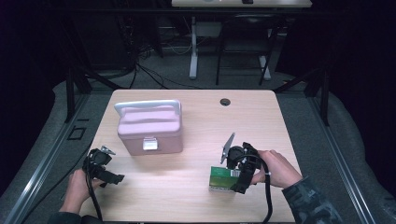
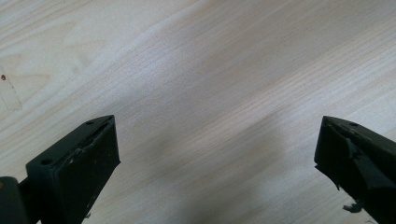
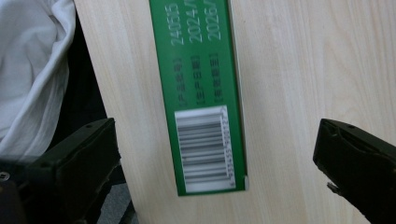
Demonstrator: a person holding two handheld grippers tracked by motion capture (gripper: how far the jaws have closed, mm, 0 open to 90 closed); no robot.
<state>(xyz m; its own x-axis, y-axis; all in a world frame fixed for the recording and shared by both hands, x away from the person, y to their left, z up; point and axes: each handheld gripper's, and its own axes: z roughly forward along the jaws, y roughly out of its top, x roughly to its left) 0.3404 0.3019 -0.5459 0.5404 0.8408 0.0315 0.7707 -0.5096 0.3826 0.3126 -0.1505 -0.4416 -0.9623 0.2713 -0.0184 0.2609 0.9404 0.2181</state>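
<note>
A green box (image 1: 223,179) lies flat near the table's front edge at the right; in the right gripper view its barcode side (image 3: 201,102) faces up between the jaws. My right gripper (image 1: 240,181) hangs just over the box, open, jaws wide on either side of it and not touching. A pink case (image 1: 149,130) with a white handle and a front latch stands shut at the centre left. My left gripper (image 1: 112,179) hovers low over bare wood at the front left, open with nothing between its fingers (image 2: 74,163).
The wooden table (image 1: 196,140) has a cable hole (image 1: 225,101) at its far edge. A piece of clear tape (image 2: 9,95) sticks to the wood near the left gripper. The table's front edge (image 3: 105,107) runs beside the box, with white cloth (image 3: 32,70) beyond it.
</note>
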